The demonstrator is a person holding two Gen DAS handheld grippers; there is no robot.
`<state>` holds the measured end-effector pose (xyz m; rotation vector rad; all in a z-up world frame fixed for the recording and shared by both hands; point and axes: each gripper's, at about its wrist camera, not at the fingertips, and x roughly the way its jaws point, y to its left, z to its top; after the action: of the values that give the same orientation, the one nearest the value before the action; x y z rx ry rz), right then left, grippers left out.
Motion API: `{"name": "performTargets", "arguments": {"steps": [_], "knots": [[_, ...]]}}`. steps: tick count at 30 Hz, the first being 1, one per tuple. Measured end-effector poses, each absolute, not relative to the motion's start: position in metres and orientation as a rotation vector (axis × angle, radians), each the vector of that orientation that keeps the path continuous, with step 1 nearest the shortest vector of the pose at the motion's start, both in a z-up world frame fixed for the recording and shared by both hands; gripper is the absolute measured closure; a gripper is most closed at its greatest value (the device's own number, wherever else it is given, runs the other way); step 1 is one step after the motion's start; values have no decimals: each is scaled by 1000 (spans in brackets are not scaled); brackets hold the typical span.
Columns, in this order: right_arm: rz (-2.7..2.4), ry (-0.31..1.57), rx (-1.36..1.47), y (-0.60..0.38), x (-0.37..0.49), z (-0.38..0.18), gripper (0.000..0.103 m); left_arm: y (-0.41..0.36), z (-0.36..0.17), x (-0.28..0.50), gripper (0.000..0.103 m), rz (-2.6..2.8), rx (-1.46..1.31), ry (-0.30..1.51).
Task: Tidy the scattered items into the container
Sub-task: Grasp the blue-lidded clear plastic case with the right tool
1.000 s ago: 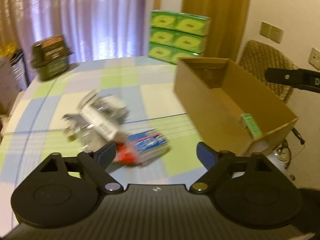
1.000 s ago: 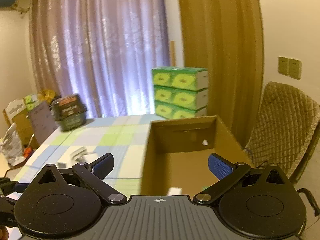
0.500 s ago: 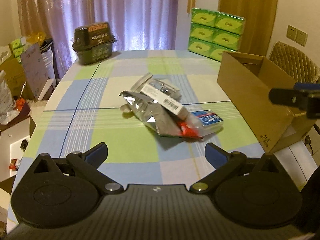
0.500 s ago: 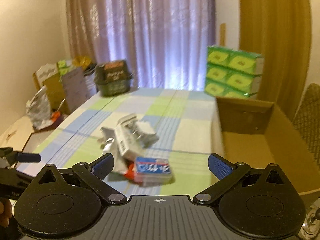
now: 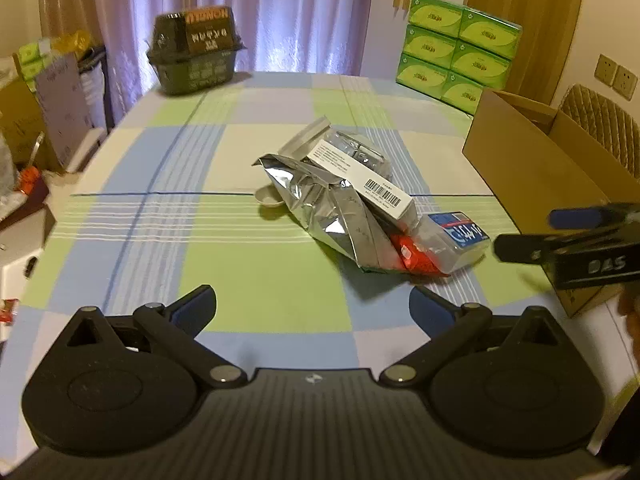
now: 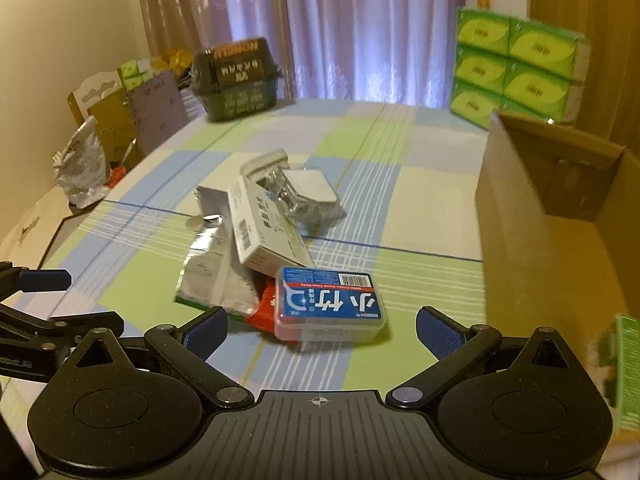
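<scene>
A heap of items lies mid-table: a silver foil bag [image 5: 320, 204] [image 6: 212, 268], a long white box [image 5: 360, 176] [image 6: 264, 228], a clear packet [image 6: 304, 192], a red packet [image 5: 412, 256] and a clear plastic case with a blue label [image 5: 460, 240] [image 6: 328, 308]. The open cardboard box [image 5: 532, 168] [image 6: 532, 232] stands at the table's right edge. My left gripper [image 5: 312, 310] is open, short of the heap. My right gripper [image 6: 322, 330] is open, and the blue-label case lies just ahead between its fingers, untouched. A green item [image 6: 624, 372] shows at the right edge.
A dark green basket [image 5: 196, 52] [image 6: 236, 76] sits at the table's far left corner. Stacked green tissue packs [image 5: 456, 56] [image 6: 516, 64] stand behind the box. A woven chair [image 5: 604, 128] is at the right. Clutter fills the floor to the left [image 6: 80, 168].
Both grippers swung away from the cardboard box toward the heap. The right gripper has come down close over the blue-label case; the left has drawn back to the near table edge.
</scene>
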<state>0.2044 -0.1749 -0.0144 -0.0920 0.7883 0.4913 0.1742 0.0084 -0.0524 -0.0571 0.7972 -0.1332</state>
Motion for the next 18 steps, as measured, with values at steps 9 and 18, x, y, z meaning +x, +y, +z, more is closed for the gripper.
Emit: {"name": "performTargets", "arguments": {"steps": [9,18], "knots": [[506,866,-63,-173,257,-37,0,5,-70,211,6,-192,-62,811],[551,984,-14,-178,278,-51,16,-4,-85,232,16,-234,-86,847]]}}
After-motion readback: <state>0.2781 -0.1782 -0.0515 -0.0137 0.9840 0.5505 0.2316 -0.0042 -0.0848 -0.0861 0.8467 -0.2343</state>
